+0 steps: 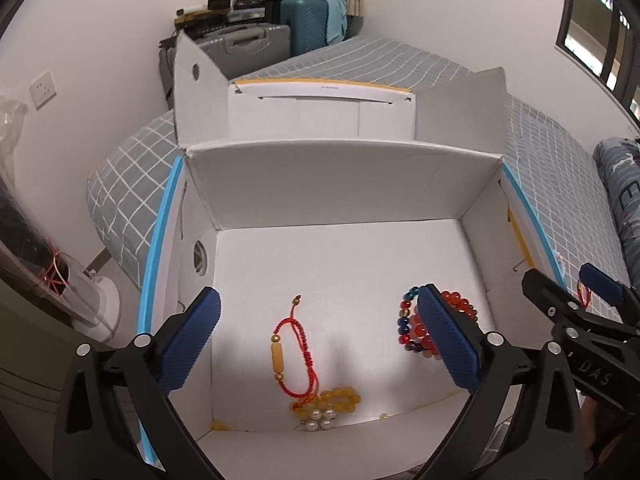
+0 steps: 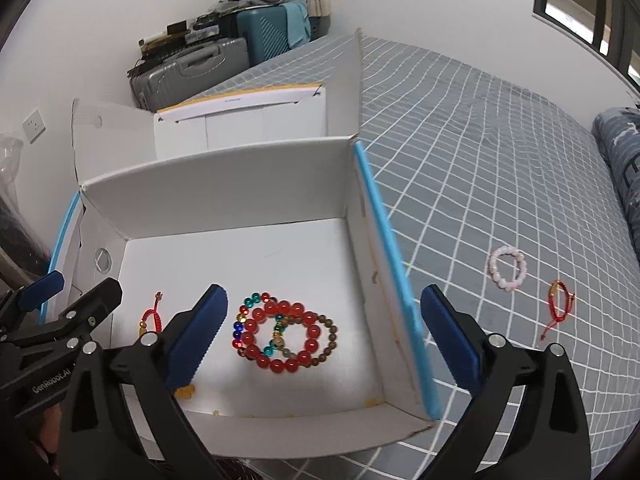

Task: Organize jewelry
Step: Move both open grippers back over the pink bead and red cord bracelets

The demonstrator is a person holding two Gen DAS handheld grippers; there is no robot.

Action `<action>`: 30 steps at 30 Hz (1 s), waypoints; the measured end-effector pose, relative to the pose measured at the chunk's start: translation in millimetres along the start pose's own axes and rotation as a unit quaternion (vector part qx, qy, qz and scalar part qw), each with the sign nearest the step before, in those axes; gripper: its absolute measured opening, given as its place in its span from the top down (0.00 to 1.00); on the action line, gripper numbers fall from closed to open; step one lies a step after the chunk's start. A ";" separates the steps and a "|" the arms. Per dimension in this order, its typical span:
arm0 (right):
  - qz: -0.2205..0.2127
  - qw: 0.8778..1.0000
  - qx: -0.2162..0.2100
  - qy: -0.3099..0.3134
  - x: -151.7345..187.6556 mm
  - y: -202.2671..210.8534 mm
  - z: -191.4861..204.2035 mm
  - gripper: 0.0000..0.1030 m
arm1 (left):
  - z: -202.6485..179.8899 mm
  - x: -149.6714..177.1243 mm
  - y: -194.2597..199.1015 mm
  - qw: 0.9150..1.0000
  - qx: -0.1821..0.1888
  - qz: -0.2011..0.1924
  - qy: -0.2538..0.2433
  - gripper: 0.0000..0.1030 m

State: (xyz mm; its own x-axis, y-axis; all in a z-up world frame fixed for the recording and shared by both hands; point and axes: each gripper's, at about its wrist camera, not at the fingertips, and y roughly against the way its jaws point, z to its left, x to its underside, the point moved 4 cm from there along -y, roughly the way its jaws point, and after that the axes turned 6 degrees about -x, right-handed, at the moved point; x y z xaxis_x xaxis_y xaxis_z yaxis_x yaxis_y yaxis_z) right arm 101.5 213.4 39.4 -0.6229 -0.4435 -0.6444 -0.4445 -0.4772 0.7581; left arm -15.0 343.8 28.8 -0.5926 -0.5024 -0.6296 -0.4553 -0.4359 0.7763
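Left tool [image 1: 318, 338] and right tool [image 2: 322, 330], both spread wide and holding nothing, above white cardboard box [image 2: 224, 184] on checked bed [image 2: 480, 160]. Left tool's pad partly hides glossy red bead bracelet [image 2: 280, 338]; braided red cord bracelet [image 1: 296, 354] overlaps yellow beads [image 1: 336, 398]. Pink bead ring [image 2: 507, 267] and second red cord [image 2: 560, 306] lie on bed, outside box

Box [image 2: 224, 208] open above; 4 walls block sides.
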 end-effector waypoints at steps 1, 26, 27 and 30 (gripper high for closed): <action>-0.002 1.000 0.001 -0.002 0.4 3.9 -4.9 0.07 | -3.3 -0.3 1.8 1.000 0.001 -0.001 -0.002 0.06; -0.019 0.992 0.093 -0.087 13.1 62.8 -217.5 0.07 | -226.1 -46.8 31.9 0.988 0.083 -0.028 -0.128 0.06; -0.016 0.991 0.095 -0.094 15.9 58.7 -229.6 0.07 | -237.6 -47.8 30.1 0.987 0.086 -0.028 -0.133 0.06; -0.004 0.989 0.103 -0.105 23.9 46.2 -252.8 0.07 | -275.6 -48.9 19.4 0.984 0.097 -0.021 -0.149 0.06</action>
State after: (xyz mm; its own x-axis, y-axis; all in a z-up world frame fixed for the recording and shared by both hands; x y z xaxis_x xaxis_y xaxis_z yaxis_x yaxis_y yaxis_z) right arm 228.8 -11.1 33.8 -0.7291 -0.2636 -0.6315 -0.5579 -0.3055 0.7716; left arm 188.3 154.1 66.5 -0.7254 -0.2332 -0.6477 -0.5851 -0.2867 0.7586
